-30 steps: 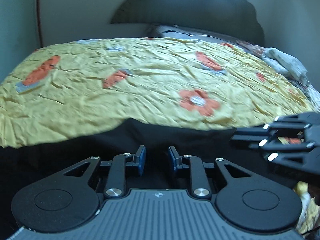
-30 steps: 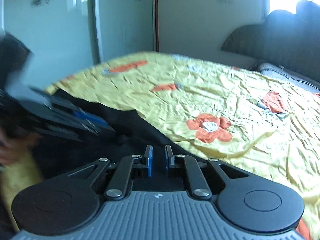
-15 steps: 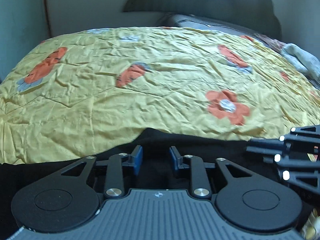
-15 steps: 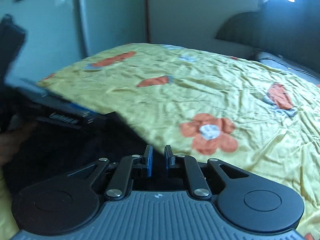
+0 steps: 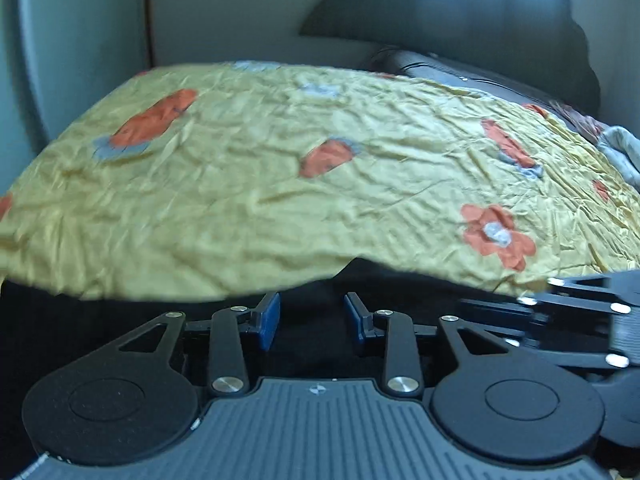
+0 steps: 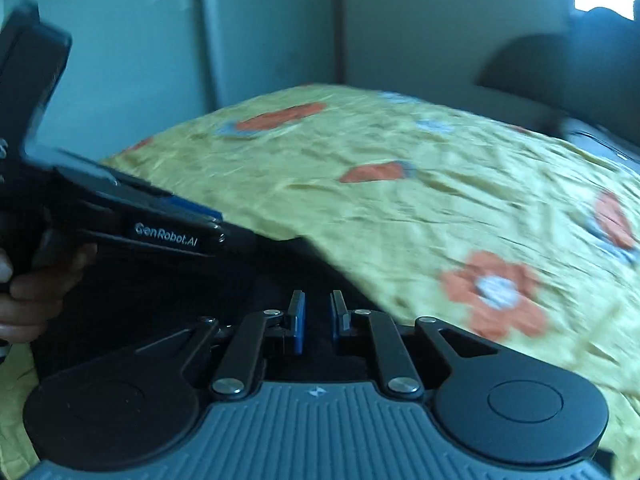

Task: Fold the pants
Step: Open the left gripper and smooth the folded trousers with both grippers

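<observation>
The left gripper has its blue-padded jaws parted by a moderate gap, and they have just been opening; only dark cloth shows in the gap beneath them, and the pads do not press on anything. The right gripper has its jaws drawn close, with a narrow slit between the blue pads. Whether a fold of the dark fabric is pinched in that slit cannot be told, since the cloth under it is black and without detail.

The black pants lie on the near edge of the bed, directly under and just ahead of both tools. In the left wrist view they fill the band from 9 o'clock to 3 o'clock below the yellow floral bedspread, whose edge curves over them at 12 o'clock of the jaws. In the right wrist view the pants spread from the jaws toward 9 o'clock, with the bedspread running from 12 to 4 o'clock.

Both tools tilt downward toward the cloth. The right gripper enters the left wrist view at 3 o'clock, lying nearly level and pointing toward the left tool's fingers. In the right wrist view the left gripper reaches in from 9 o'clock, and the person's left hand wraps its handle at the frame edge. A dark headboard stands beyond the bed.
</observation>
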`<action>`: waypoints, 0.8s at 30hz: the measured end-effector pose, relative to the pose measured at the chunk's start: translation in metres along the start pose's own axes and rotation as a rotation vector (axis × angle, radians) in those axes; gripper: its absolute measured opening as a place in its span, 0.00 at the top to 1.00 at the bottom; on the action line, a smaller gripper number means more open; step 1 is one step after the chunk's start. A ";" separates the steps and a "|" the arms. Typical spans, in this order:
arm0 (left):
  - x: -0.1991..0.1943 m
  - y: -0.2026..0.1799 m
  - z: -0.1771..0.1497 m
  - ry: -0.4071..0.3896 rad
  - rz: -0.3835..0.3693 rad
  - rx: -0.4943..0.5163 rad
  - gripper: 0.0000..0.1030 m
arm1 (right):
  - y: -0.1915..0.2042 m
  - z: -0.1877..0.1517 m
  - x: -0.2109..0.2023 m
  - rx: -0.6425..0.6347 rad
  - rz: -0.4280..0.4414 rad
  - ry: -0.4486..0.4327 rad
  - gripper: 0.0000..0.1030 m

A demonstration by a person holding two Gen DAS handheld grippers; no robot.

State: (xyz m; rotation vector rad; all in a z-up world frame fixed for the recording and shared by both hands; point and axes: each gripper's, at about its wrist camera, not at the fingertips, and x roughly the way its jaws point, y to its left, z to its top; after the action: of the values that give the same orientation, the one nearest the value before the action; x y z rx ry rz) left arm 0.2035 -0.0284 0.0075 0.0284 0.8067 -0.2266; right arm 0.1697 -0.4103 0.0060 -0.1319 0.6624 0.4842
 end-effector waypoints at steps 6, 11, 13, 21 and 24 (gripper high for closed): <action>-0.002 0.022 -0.017 0.049 0.031 -0.029 0.61 | 0.005 0.023 0.062 0.020 0.027 0.043 0.88; -0.027 0.030 -0.025 -0.006 0.044 -0.005 0.56 | 0.018 0.031 0.037 0.055 0.033 -0.009 0.87; -0.030 0.032 -0.031 0.001 0.046 0.005 0.54 | 0.035 0.022 0.026 0.017 0.089 0.006 0.87; -0.039 0.038 -0.050 -0.045 0.161 0.075 0.49 | 0.069 0.013 0.044 0.011 0.022 0.023 0.78; -0.053 0.053 -0.050 -0.067 0.161 0.045 0.47 | 0.083 0.012 0.028 -0.003 0.076 -0.018 0.75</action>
State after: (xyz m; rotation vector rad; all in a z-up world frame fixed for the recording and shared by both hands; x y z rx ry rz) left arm 0.1438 0.0392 0.0072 0.1272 0.7291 -0.0934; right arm 0.1560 -0.3231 0.0010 -0.1053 0.6507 0.5588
